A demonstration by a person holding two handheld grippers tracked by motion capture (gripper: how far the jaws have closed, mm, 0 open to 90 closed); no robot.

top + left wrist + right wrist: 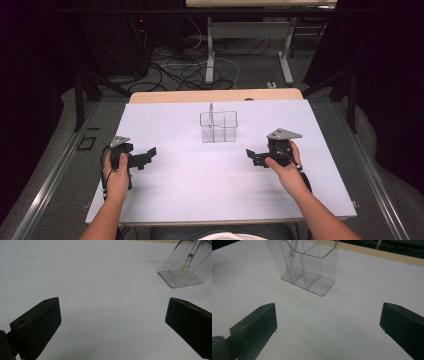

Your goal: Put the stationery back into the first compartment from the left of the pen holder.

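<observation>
1. Table (pixel 165 200): white top filled the middle of the high view, bare apart from one item.
2. Holder (pixel 218 127): clear, with compartments, stood upright just above frame centre, between the two grippers and well apart from both. It sat upper right in the left gripper view (pixel 183 267) and top centre in the right gripper view (pixel 308 267).
3. Left gripper (pixel 147 155): lower left of the high view, jaws wide, nothing between them, aimed toward centre.
4. Right gripper (pixel 251 156): lower right, jaws wide too, empty, aimed toward centre.
5. Pen (pixel 188 260): thin, white, leaned in a rear compartment of the holder; tip down on the floor of it.
6. Judgement: the reach hadn't begun. To do it well, I'd steady the holder wall with one gripper, bring the other in from above along the pen's tilt, close on the shaft above the rim, lift straight out. A light holder could tip if nudged sideways.
</observation>
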